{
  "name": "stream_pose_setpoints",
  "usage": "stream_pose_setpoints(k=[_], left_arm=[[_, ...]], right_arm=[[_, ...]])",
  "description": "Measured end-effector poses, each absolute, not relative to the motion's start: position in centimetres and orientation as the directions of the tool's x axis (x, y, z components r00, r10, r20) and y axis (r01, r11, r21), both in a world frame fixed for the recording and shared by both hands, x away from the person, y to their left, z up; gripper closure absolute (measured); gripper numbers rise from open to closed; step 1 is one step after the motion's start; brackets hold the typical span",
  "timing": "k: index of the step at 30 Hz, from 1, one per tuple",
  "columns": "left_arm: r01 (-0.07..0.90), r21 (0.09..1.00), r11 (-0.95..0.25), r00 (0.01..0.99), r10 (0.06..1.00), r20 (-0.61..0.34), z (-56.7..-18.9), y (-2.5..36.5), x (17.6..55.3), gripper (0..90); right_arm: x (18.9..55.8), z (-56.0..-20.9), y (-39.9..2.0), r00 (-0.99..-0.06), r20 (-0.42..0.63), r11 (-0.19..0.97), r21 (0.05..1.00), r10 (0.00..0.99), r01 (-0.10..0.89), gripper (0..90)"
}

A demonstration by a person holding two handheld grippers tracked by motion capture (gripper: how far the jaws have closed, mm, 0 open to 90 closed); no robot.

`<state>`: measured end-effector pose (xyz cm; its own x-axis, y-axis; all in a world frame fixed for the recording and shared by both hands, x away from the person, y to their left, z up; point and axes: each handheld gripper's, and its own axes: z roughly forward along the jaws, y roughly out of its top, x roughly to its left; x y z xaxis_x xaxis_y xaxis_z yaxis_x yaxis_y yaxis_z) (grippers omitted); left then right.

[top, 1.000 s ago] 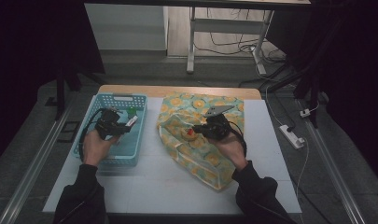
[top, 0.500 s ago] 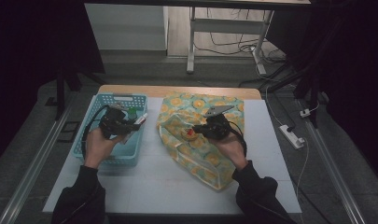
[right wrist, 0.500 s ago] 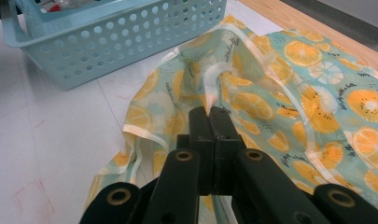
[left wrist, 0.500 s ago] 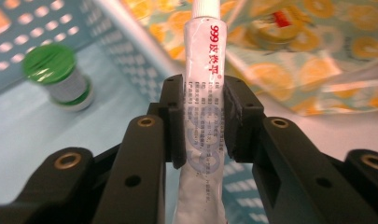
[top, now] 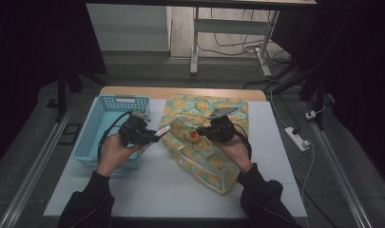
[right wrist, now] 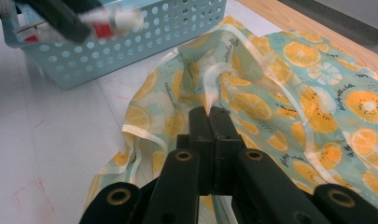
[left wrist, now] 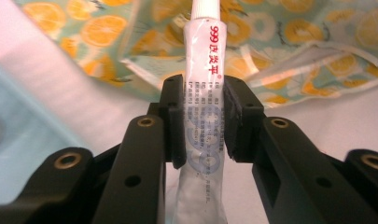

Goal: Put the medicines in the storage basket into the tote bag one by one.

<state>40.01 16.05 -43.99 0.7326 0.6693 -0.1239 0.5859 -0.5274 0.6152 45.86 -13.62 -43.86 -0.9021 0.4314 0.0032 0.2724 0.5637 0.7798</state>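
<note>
A white ointment tube [left wrist: 201, 93] with red "999" print is clamped upright between the jaws of my left gripper [left wrist: 203, 119]. In the high view that gripper [top: 151, 136] hovers between the blue basket [top: 92, 135] and the orange-print bag [top: 214, 159], and the tube [top: 162, 129] points at the bag's opening. My right gripper [right wrist: 210, 114] is shut on the pale rim of the bag [right wrist: 289, 93], lifting it so the mouth gapes. Seen from above, the right gripper [top: 200, 130] sits over the middle of the bag.
The basket [right wrist: 144, 37] stands left of the bag, with a few small items inside that are hard to make out. A white mat [top: 147, 190] covers the table. A power strip [top: 297, 137] lies off the table's right edge.
My left gripper has carried the tube rightward, from above the basket to the bag's left edge. The right gripper has kept its hold on the bag's rim.
</note>
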Motion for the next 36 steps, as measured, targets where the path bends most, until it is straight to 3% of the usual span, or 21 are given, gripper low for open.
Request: stream_pose_setpoints(k=[22,36], left_arm=[[0.571,0.599,-0.561,0.773,0.614,-0.161,-44.9,12.1,40.8,72.0],[0.586,0.575,-0.571,0.776,0.599,-0.197,-45.8,9.0,43.6,71.9]], right_arm=[[45.7,-43.8,-13.4,-0.903,0.000,0.566,0.780,0.429,0.268,90.0],[45.5,-43.7,-13.2,-0.906,-0.002,0.562,0.785,0.423,0.260,90.0]])
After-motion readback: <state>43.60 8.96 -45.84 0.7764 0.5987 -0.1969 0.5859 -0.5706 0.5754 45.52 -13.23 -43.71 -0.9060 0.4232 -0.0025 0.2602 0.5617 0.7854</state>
